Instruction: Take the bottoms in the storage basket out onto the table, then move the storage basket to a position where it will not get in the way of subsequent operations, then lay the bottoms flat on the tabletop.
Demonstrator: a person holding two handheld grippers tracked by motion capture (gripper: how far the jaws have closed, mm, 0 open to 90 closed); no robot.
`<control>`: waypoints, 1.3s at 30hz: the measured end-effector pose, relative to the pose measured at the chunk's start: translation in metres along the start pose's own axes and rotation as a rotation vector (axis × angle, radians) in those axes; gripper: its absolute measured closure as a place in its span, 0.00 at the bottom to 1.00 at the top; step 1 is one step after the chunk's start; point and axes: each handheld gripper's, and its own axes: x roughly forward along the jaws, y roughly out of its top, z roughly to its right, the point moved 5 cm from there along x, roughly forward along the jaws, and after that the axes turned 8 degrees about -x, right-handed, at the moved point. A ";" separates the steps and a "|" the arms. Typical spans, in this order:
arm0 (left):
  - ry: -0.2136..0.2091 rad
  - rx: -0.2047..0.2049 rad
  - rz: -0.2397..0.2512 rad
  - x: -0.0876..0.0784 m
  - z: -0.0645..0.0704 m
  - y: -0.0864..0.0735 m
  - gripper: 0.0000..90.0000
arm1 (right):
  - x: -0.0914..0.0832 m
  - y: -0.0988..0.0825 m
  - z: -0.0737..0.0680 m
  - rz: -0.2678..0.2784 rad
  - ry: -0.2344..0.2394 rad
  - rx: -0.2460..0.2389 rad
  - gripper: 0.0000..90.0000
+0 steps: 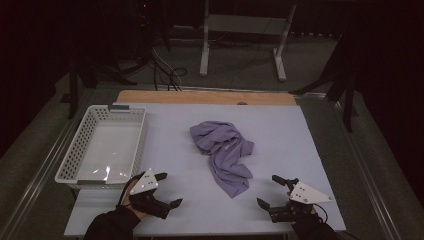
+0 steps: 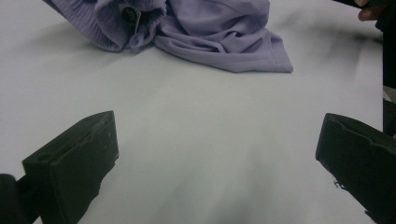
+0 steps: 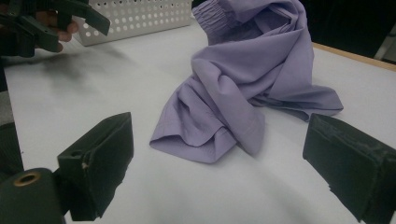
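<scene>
Purple garment (image 1: 223,151) lies crumpled mid-frame on the desk (image 1: 280,135), untouched; left tongs (image 1: 168,190) and right tongs (image 1: 268,190) gape wide, empty, so all handling remains

The left gripper (image 1: 168,190) sits at the lower left of the high view, jaws spread wide, held by a dark-sleeved hand (image 1: 131,200) that enters from the bottom edge. The right gripper (image 1: 270,191) sits at the lower right, jaws likewise wide apart, both pointing toward the frame's centre.
</scene>
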 end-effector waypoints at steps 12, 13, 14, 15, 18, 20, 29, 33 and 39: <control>-0.003 -0.003 0.001 0.000 0.000 0.000 0.00 | -0.001 0.000 0.000 0.000 -0.005 -0.005 0.10; -0.001 -0.005 -0.002 0.000 0.000 0.000 0.00 | -0.001 0.000 0.000 -0.001 -0.007 -0.008 0.10; -0.004 -0.007 -0.002 0.000 0.000 0.000 0.00 | -0.001 0.000 0.000 -0.002 -0.006 -0.009 0.10; -0.003 -0.005 -0.005 0.000 0.000 0.000 0.00 | -0.001 0.000 0.000 -0.001 -0.006 -0.010 0.10; -0.004 -0.004 0.005 0.000 0.000 0.001 0.00 | -0.001 0.000 0.000 0.000 -0.006 -0.009 0.10; -0.004 0.001 0.007 -0.001 0.000 0.001 0.00 | -0.001 0.000 0.000 -0.003 -0.008 -0.010 0.10; -0.006 0.001 0.009 -0.001 -0.001 0.001 0.00 | -0.001 0.000 -0.001 -0.002 -0.004 -0.007 0.10; 0.001 -0.002 -0.006 0.000 -0.001 0.000 0.00 | -0.001 -0.001 -0.001 -0.007 -0.006 -0.012 0.10; -0.007 0.000 0.007 -0.001 -0.001 0.001 0.00 | -0.001 -0.001 0.000 -0.009 -0.007 -0.006 0.10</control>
